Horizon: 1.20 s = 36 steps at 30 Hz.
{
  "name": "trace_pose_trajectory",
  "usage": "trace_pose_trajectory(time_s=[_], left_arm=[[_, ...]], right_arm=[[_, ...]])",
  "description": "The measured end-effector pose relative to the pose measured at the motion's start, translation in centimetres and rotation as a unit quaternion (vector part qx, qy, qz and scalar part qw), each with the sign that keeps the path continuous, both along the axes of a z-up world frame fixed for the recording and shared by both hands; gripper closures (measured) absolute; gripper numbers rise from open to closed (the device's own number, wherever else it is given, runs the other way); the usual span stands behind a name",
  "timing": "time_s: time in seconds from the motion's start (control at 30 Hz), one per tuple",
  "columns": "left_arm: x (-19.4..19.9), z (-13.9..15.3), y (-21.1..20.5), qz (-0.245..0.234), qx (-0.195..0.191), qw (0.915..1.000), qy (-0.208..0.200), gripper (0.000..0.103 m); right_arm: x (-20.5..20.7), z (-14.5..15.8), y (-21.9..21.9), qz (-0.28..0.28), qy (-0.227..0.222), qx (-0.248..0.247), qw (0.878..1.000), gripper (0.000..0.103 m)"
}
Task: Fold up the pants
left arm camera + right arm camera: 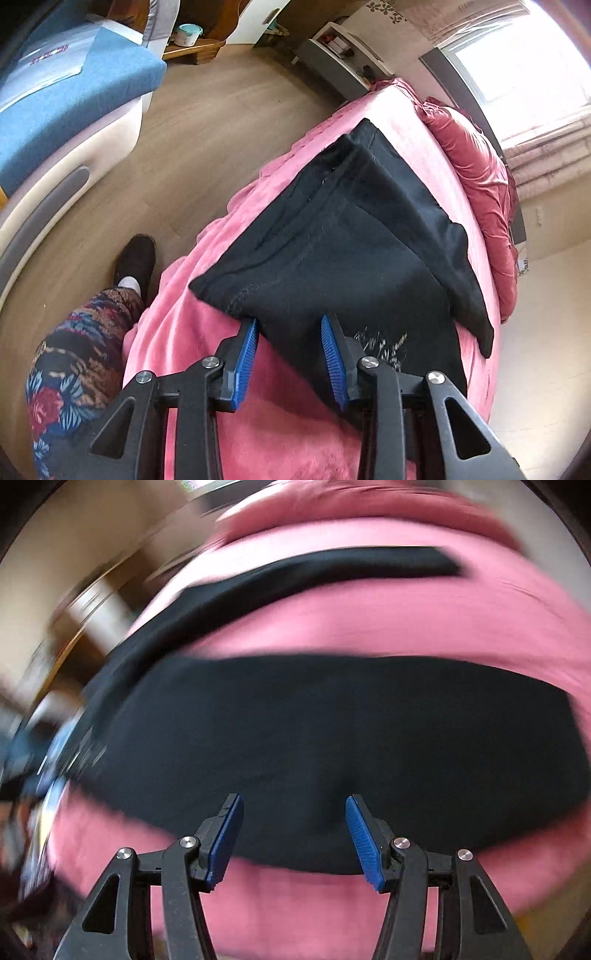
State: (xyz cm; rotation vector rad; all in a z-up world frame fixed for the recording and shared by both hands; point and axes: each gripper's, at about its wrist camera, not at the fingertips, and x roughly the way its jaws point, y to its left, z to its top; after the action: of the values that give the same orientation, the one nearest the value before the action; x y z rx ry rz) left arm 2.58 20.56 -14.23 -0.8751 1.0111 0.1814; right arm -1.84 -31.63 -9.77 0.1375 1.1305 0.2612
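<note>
1. My left gripper [290,325] has its blue-padded fingers spread wide, with nothing clamped between them. Both tips sit at the near edge of the black pants [354,236]; I cannot tell whether they touch the cloth.

2. My right gripper [293,805] is also spread wide and grips nothing. Its view is smeared by motion blur, so fine detail is lost. The near hem of the pants [314,738] runs between and behind its fingers.

3. The pants lie flat on the pink blanket [207,332] covering the bed. In the left wrist view one layer lies over another, with a narrower strip of the garment stretching away to the right. In the right wrist view a second dark band [317,568] lies farther off, with pink blanket between it and the main panel.

4. Writing: a pale printed or stitched mark [384,347] shows on the pants beside the left gripper's right finger, but I cannot read it. A dark-red mark on the blue-and-white cushion [48,55] across the wooden floor [192,140] is likewise illegible.

5. A red pillow [476,192] lies along the bed's far side. The person's floral-patterned leg [74,354] and dark slipper [135,258] stand beside the bed.
</note>
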Motion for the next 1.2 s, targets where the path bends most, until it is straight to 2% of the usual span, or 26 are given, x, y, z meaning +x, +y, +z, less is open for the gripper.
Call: trace_pose_trajectory(time_s=[0.07,0.13,0.27,0.37,0.43,0.47,0.5,0.53,0.6,0.67,0.8,1.0,1.1,1.13,1.17,1.2], left_arm=[[0.5,0.1,0.1,-0.001,0.009,1.0,-0.004,0.083],[0.7,0.1,0.2,-0.004,0.02,0.9998,-0.003,0.092],[0.6,1.2,-0.4,-0.022,0.055,0.9982,-0.012,0.096],[0.2,1.6,-0.5,-0.027,0.064,0.9975,-0.015,0.097],[0.0,1.8,-0.4,-0.027,0.066,0.9973,-0.016,0.097],[-0.2,1.9,-0.4,-0.027,0.066,0.9973,-0.016,0.097],[-0.3,2.0,-0.4,-0.028,0.068,0.9971,-0.017,0.097],[-0.5,2.2,-0.4,-0.028,0.071,0.997,-0.017,0.097],[-1.0,2.4,-0.5,-0.031,0.072,0.9968,-0.016,0.097],[-1.5,2.5,-0.8,-0.039,0.083,0.9957,-0.012,0.097],[-1.9,1.2,-0.9,-0.041,0.084,0.9955,0.015,0.097],[-2.0,0.1,-1.4,-0.053,0.105,0.992,0.045,0.096],[-1.3,0.0,-1.1,-0.06,0.091,0.9922,0.059,0.089],[-1.2,0.8,-1.1,-0.062,0.109,0.9904,0.058,0.077],[-1.2,1.5,-1.0,-0.065,0.119,0.9893,0.054,0.075],[-1.2,2.0,-0.8,-0.067,0.12,0.9892,0.05,0.075]], right_arm=[[0.2,-0.6,3.8,0.058,0.004,0.003,0.998,0.045],[0.5,-1.3,7.5,0.113,0.008,-0.001,0.994,0.044],[0.2,-2.3,12.5,0.191,-0.001,-0.04,0.981,0.045],[0.5,-3.1,14.4,0.217,-0.01,-0.086,0.972,0.046],[0.7,-3.6,15.2,0.221,-0.024,-0.121,0.968,0.064],[0.8,-3.6,15.2,0.222,-0.029,-0.119,0.967,0.069],[0.9,-3.4,15.0,0.224,-0.033,-0.115,0.967,0.084],[0.9,-3.3,15.1,0.227,-0.036,-0.116,0.966,0.092],[0.7,-3.0,15.0,0.239,-0.034,-0.114,0.964,0.094],[0.3,-2.7,14.5,0.258,-0.034,-0.112,0.959,0.095],[-0.4,-3.0,13.2,0.262,-0.019,-0.098,0.96,0.095],[-0.4,-3.2,12.5,0.285,-0.007,-0.092,0.954,0.096],[0.9,-3.7,12.8,0.283,0.0,-0.092,0.955,0.094],[1.4,-3.6,12.8,0.28,0.002,-0.085,0.956,0.091],[1.4,-3.6,13.1,0.276,0.003,-0.079,0.958,0.089],[1.8,-3.3,12.6,0.268,0.007,-0.066,0.961,0.079]])
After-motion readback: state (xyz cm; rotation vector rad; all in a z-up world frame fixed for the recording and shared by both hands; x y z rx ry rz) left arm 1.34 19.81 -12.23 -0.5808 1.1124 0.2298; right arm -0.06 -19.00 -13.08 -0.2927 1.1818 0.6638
